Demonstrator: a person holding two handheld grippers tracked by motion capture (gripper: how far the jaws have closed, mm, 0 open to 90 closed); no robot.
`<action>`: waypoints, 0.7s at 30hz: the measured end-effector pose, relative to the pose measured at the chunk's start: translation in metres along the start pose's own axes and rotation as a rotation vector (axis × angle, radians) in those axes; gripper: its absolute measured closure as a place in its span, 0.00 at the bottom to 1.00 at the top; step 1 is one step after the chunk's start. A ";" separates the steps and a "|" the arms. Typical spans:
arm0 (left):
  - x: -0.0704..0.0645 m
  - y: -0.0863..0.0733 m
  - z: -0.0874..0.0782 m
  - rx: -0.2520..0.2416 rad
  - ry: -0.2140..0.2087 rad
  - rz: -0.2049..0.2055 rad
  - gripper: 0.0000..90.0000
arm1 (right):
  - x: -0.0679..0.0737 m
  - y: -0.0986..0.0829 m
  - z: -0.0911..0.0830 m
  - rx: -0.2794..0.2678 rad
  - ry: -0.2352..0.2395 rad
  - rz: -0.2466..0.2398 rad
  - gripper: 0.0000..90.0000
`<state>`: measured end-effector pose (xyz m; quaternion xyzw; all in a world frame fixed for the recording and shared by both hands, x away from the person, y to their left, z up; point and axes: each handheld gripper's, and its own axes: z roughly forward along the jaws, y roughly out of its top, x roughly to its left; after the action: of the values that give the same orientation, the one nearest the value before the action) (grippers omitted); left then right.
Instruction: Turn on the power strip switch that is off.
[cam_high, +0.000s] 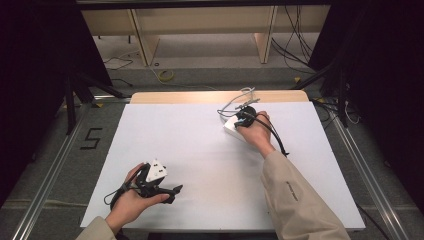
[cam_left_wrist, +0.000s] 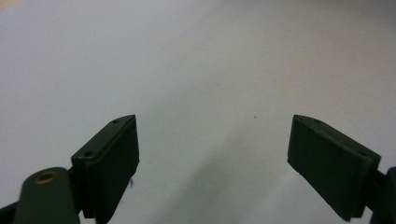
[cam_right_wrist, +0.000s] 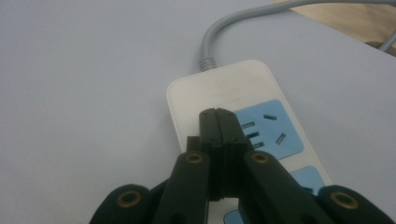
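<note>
Toward the table's (cam_high: 200, 150) far right: power strip (cam_right_wrist: 224, 88), smooth white plastic, rounded corners, pale blue socket panels, grey ribbed cord (cam_right_wrist: 210, 42) leaving its far end; long axis runs away from the right gripper view's camera, cord end farthest. Right gripper (cam_right_wrist: 218, 122): black jaws pressed together, empty, tips over the strip's near-left portion; arm extended forward, beige sleeve. Left gripper (cam_left_wrist: 212, 149): jaws spread wide over bare white tabletop, held low near the front edge, well apart.
</note>
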<state>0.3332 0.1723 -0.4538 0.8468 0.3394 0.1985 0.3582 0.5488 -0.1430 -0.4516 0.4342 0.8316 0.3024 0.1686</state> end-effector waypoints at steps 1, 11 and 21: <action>0.000 0.000 0.000 0.000 0.000 -0.001 0.18 | 0.000 0.000 0.000 0.005 0.000 0.002 1.00; 0.000 0.000 0.000 0.000 -0.001 -0.003 0.18 | 0.002 0.005 0.001 0.044 -0.011 -0.021 1.00; 0.001 0.000 0.001 0.002 0.000 -0.004 0.18 | 0.003 0.004 0.003 0.051 -0.018 -0.026 1.00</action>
<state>0.3338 0.1726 -0.4543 0.8465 0.3414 0.1972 0.3577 0.5511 -0.1373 -0.4510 0.4304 0.8431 0.2747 0.1689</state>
